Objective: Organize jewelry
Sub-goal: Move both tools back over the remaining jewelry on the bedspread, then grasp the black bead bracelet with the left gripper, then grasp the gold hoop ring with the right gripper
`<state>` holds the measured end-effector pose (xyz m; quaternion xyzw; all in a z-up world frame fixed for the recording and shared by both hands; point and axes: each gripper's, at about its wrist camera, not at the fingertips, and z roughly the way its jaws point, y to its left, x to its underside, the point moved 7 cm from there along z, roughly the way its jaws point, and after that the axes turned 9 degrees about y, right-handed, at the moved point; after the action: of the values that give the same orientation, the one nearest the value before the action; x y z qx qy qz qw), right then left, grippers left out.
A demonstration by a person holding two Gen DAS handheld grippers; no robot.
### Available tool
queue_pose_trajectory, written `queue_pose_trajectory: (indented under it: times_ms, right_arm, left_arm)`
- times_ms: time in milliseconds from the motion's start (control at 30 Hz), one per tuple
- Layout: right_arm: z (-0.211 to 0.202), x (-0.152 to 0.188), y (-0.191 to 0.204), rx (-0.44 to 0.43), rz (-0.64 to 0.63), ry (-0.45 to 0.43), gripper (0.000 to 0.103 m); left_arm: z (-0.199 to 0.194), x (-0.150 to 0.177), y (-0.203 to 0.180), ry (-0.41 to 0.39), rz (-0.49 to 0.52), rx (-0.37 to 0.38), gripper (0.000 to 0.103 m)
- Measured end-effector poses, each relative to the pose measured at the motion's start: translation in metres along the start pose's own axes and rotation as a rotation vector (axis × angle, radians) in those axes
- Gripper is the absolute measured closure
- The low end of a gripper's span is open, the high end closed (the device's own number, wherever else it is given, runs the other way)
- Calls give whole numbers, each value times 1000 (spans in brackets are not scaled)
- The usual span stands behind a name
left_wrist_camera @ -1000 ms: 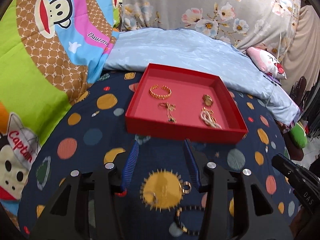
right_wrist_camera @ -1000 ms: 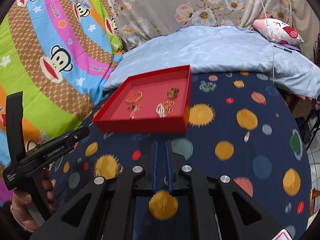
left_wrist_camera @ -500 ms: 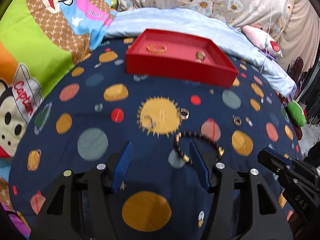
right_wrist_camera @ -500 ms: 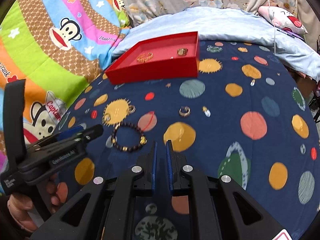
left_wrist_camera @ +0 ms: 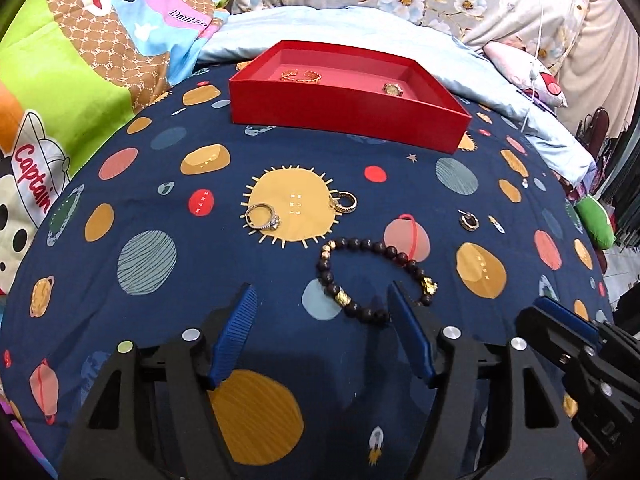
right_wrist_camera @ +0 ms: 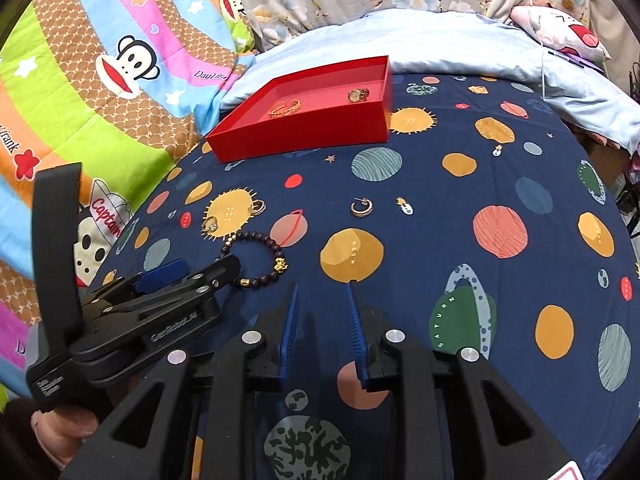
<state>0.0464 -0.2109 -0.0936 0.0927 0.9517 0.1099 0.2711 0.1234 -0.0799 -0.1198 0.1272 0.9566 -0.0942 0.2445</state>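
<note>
A red tray (left_wrist_camera: 344, 114) (right_wrist_camera: 304, 136) at the back of the bed holds a gold bangle (left_wrist_camera: 300, 76) (right_wrist_camera: 285, 107) and a gold watch (left_wrist_camera: 393, 89) (right_wrist_camera: 358, 95). On the planet-print sheet lie a dark bead bracelet (left_wrist_camera: 372, 276) (right_wrist_camera: 260, 258), a silver stone ring (left_wrist_camera: 262, 217) (right_wrist_camera: 211, 224), a gold ring (left_wrist_camera: 344, 201) (right_wrist_camera: 258, 207) and a hoop earring (left_wrist_camera: 469, 220) (right_wrist_camera: 362, 207). My left gripper (left_wrist_camera: 322, 294) is open just short of the bracelet, its right finger over the near beads. My right gripper (right_wrist_camera: 322, 290) is open and empty, right of the bracelet.
A monkey-print quilt (left_wrist_camera: 80, 60) rises on the left. A light blue pillow (left_wrist_camera: 360, 28) and floral bedding lie behind the tray. The left gripper body (right_wrist_camera: 132, 312) shows in the right wrist view; the right gripper (left_wrist_camera: 580, 356) shows at the left view's right edge.
Both grippers have pulled back from the tray toward the loose jewelry, and the left one now stands at the bead bracelet. The right gripper has gone from shut to open.
</note>
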Motion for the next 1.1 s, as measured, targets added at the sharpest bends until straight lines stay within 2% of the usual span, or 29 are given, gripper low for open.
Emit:
queue_pose_trajectory:
  times_ms: [67, 233, 300, 367, 467, 700, 800, 1100]
  right_arm:
    - [0, 0, -3, 2, 6, 0, 79]
    - [2, 0, -7, 5, 17, 3, 79]
    - [3, 0, -8, 6, 21, 6, 79]
    - [4, -1, -9, 4, 25, 9, 79]
    - [6, -2, -9, 3, 30, 13, 79]
    - [6, -6, -8, 6, 25, 13, 79]
    - [8, -9, 0, -6, 13, 17, 79]
    - [31, -25, 49, -57, -83, 28, 79]
  left_arm:
    - [4, -2, 0, 2, 2, -8, 47]
    - [10, -4, -3, -16, 40, -60, 54]
    - [10, -5, -3, -17, 45, -69, 62]
    - [10, -7, -4, -19, 55, -74, 80]
    - [10, -7, -4, -17, 72, -87, 96]
    - [0, 0, 14, 1, 21, -42, 96]
    - [-9, 2, 24, -10, 12, -45, 96]
    - [-29, 6, 61, -25, -46, -69, 96]
